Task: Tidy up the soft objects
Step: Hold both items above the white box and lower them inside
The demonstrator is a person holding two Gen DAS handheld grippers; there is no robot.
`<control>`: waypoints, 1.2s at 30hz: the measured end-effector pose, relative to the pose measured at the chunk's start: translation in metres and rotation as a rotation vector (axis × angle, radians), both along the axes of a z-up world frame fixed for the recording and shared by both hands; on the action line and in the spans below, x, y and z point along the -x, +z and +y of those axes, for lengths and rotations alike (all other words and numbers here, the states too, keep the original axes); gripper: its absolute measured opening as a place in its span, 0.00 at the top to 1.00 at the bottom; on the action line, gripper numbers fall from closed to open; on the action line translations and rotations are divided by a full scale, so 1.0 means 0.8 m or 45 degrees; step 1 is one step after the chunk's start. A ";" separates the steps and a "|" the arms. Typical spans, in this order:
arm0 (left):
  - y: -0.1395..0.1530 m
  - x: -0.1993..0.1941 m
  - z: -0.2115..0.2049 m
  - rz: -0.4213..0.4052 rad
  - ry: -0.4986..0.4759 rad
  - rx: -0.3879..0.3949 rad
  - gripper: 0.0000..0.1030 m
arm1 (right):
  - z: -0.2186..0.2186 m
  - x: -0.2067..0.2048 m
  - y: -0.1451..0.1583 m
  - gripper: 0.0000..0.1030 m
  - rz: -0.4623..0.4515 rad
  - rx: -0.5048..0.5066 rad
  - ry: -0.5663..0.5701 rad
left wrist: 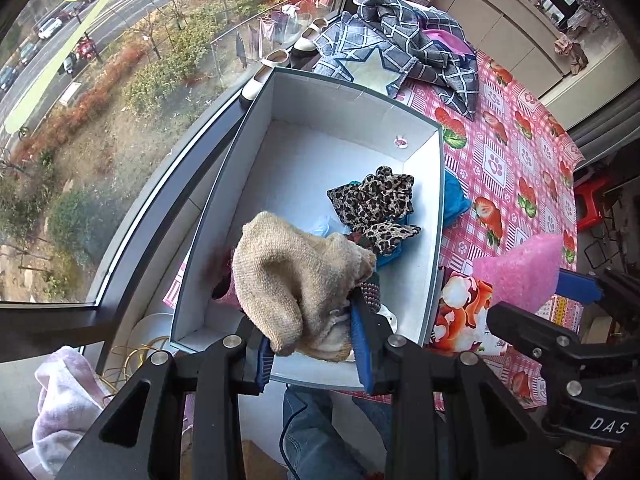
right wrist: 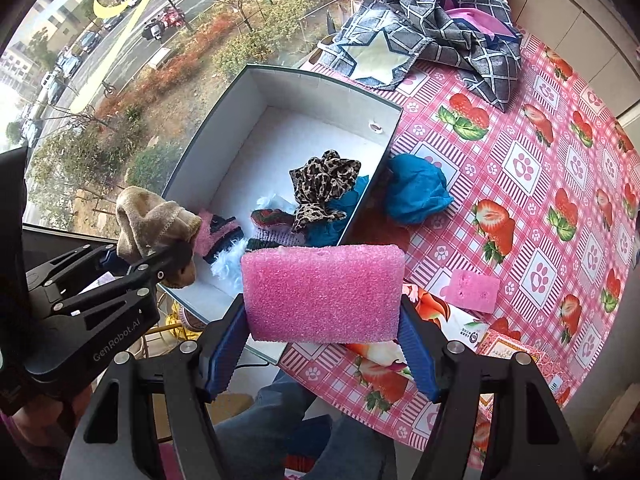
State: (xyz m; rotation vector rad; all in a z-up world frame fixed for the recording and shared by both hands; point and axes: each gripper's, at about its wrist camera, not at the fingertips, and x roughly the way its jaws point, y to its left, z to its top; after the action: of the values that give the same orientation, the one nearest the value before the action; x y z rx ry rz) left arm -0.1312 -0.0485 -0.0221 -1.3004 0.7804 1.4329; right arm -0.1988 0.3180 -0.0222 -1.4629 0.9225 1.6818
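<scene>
My left gripper [left wrist: 316, 344] is shut on a beige knitted sock [left wrist: 296, 280], held over the near end of a white cardboard box [left wrist: 440, 184]. In the right wrist view that sock [right wrist: 152, 220] hangs at the box's near left corner. My right gripper [right wrist: 324, 344] is shut on a pink foam sponge [right wrist: 324, 292] above the box's near right corner; the left wrist view shows the sponge [left wrist: 520, 268] at the right. Inside the box [right wrist: 256, 92] lie a leopard-print cloth [right wrist: 324, 184], teal fabric, a pink-and-black fluffy piece [right wrist: 218, 232] and other small soft items.
A teal cloth [right wrist: 416, 192] lies on the strawberry tablecloth [right wrist: 540, 208] just right of the box. A second pink sponge [right wrist: 472, 292] sits by printed packets. Checked grey fabric with a star [right wrist: 420, 40] is heaped at the far end. A window runs along the left.
</scene>
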 end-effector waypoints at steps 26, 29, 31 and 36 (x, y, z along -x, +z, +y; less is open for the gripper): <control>-0.018 0.007 0.036 0.029 -0.013 0.053 0.66 | 0.052 0.032 -0.014 0.31 0.006 0.039 -0.045; -0.020 0.007 0.040 0.035 -0.016 0.060 0.66 | 0.056 0.036 -0.015 0.31 0.006 0.037 -0.041; -0.022 0.006 0.043 0.038 -0.018 0.066 0.66 | 0.059 0.040 -0.016 0.31 0.010 0.039 -0.039; -0.029 0.006 0.045 0.036 -0.022 0.089 0.66 | 0.061 0.044 -0.020 0.31 0.013 0.050 -0.037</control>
State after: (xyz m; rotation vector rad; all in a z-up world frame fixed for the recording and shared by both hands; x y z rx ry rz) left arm -0.1357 -0.0128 -0.0454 -1.3258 0.8655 1.4235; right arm -0.2338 0.3666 -0.0385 -1.4609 0.9825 1.6603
